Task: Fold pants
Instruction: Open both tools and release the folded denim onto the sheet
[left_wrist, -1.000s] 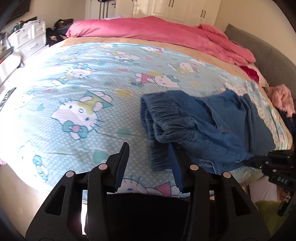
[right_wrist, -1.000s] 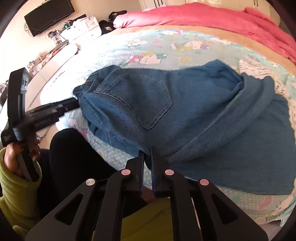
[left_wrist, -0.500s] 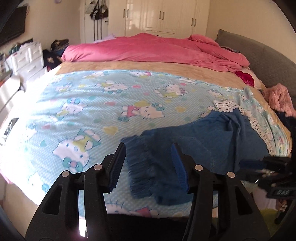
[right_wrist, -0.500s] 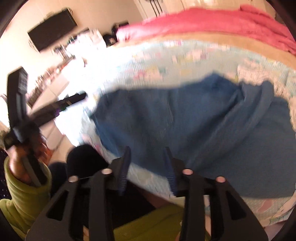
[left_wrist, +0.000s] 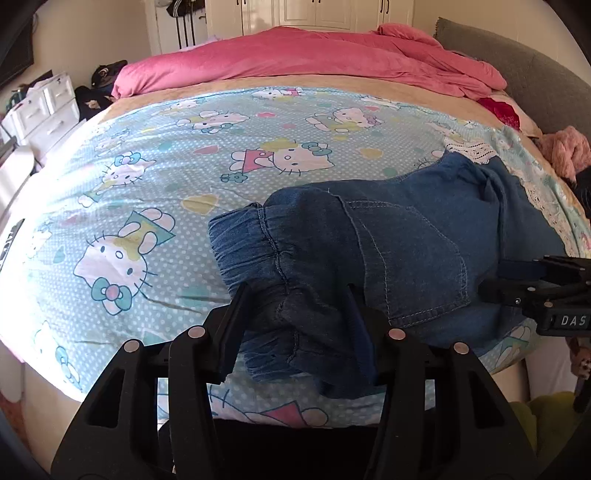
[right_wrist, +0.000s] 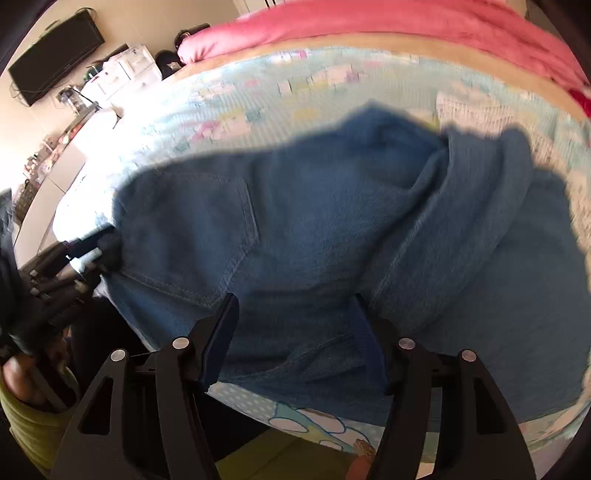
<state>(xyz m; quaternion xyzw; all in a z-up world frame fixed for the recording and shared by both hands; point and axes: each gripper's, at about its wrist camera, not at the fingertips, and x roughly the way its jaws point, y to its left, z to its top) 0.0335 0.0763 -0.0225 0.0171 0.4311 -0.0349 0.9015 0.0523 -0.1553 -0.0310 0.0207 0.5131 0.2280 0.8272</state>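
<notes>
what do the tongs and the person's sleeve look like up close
Both the left tongs and the right tongs are matte black plastic with triangular cut-outs, silver round pivot pins and dark blue ribbed pads on the fingers. White letters "DAS" mark the right unit's side. The sleeve is yellow-green.

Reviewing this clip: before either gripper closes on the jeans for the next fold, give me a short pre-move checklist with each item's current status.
1. Left gripper open: ok; the blue denim pants' gathered elastic waistband lies between its fingers, and its jaws have just been opening.
2. Left pads pressing on the waistband: cannot tell.
3. Right gripper open over the denim near the stitched back pocket: ok; its jaws have just been opening.
4. Pants fully on the pale blue cartoon-cat bedsheet: ok.
5. Pants lying flat: not ok, a thick fold ridge runs across them.
6. Right view sharp enough to aim: not ok, blurred.
</notes>
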